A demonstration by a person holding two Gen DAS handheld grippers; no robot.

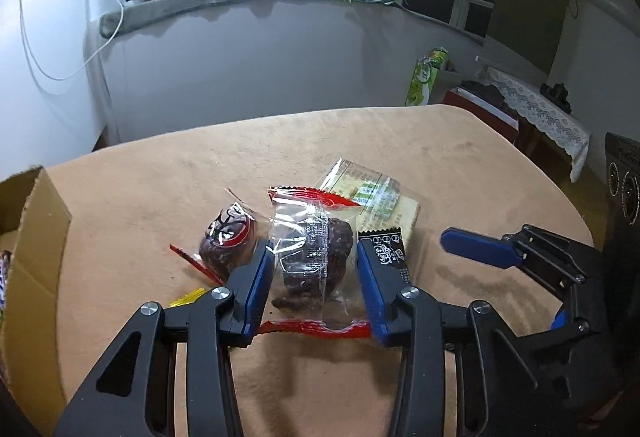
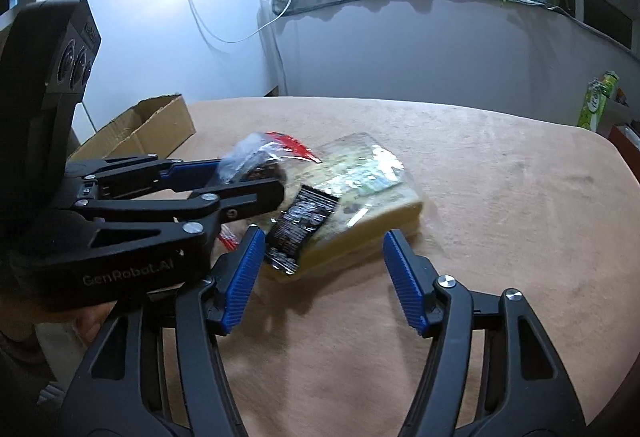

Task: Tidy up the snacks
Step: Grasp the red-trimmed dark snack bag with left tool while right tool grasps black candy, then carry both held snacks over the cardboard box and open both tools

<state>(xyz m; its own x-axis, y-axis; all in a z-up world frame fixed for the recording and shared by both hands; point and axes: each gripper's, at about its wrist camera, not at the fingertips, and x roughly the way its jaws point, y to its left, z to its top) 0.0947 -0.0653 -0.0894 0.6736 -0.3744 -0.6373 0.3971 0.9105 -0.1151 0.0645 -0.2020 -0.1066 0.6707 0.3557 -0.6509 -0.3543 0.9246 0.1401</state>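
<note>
My left gripper (image 1: 316,277) is shut on a clear, red-edged packet (image 1: 312,253) with a dark brown snack inside, and its blue pads press both sides. The packet rests on the tan tablecloth (image 1: 160,197). Left of it lies a second dark snack packet (image 1: 226,237). Behind lie a pale yellow biscuit pack (image 1: 376,197) and a small black sachet (image 1: 390,253). My right gripper (image 2: 324,241) stands open, its fingers either side of the near end of the biscuit pack (image 2: 360,193) and the black sachet (image 2: 300,229), pressing neither. In the right wrist view the left gripper (image 2: 256,177) reaches in from the left.
An open cardboard box (image 1: 36,237) stands at the table's left edge, with some wrapped snacks in it. A yellow wrapper scrap (image 1: 188,297) lies by the left finger. A green carton (image 1: 424,81) stands beyond the table's far edge. Bare cloth stretches to the right (image 2: 500,197).
</note>
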